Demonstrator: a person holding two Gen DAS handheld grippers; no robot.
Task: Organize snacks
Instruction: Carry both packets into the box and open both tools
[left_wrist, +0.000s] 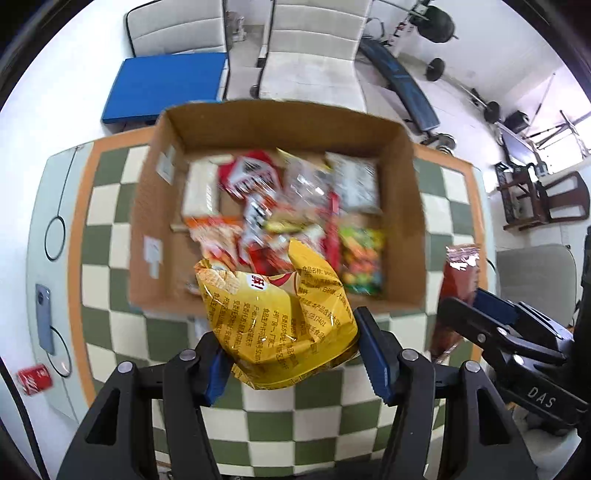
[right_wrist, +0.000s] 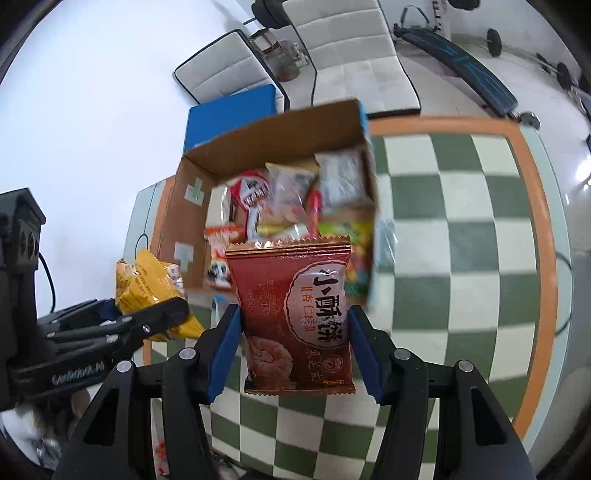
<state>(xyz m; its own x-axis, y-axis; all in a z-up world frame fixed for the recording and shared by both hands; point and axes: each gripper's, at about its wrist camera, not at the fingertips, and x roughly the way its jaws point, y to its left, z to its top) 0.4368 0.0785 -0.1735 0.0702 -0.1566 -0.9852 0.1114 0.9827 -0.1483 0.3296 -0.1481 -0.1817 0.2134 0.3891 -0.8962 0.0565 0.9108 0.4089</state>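
Note:
My left gripper (left_wrist: 291, 354) is shut on a yellow snack bag (left_wrist: 280, 317) and holds it above the near wall of an open cardboard box (left_wrist: 273, 122). My right gripper (right_wrist: 295, 350) is shut on a red pastry packet (right_wrist: 295, 314), held upright in front of the same box (right_wrist: 177, 206). The box holds several mixed snack packets (left_wrist: 295, 206). In the left wrist view the right gripper (left_wrist: 491, 325) and its red packet (left_wrist: 461, 280) sit to the right of the box. In the right wrist view the left gripper (right_wrist: 140, 321) with the yellow bag (right_wrist: 147, 288) shows at left.
The box stands on a green-and-white checkered cloth (left_wrist: 118, 325) with an orange border on a table. A phone (left_wrist: 44, 317) and a red can (left_wrist: 35, 378) lie at the table's left edge. White chairs (left_wrist: 314, 48), a blue pad (left_wrist: 166, 85) and gym gear (left_wrist: 406, 88) stand beyond.

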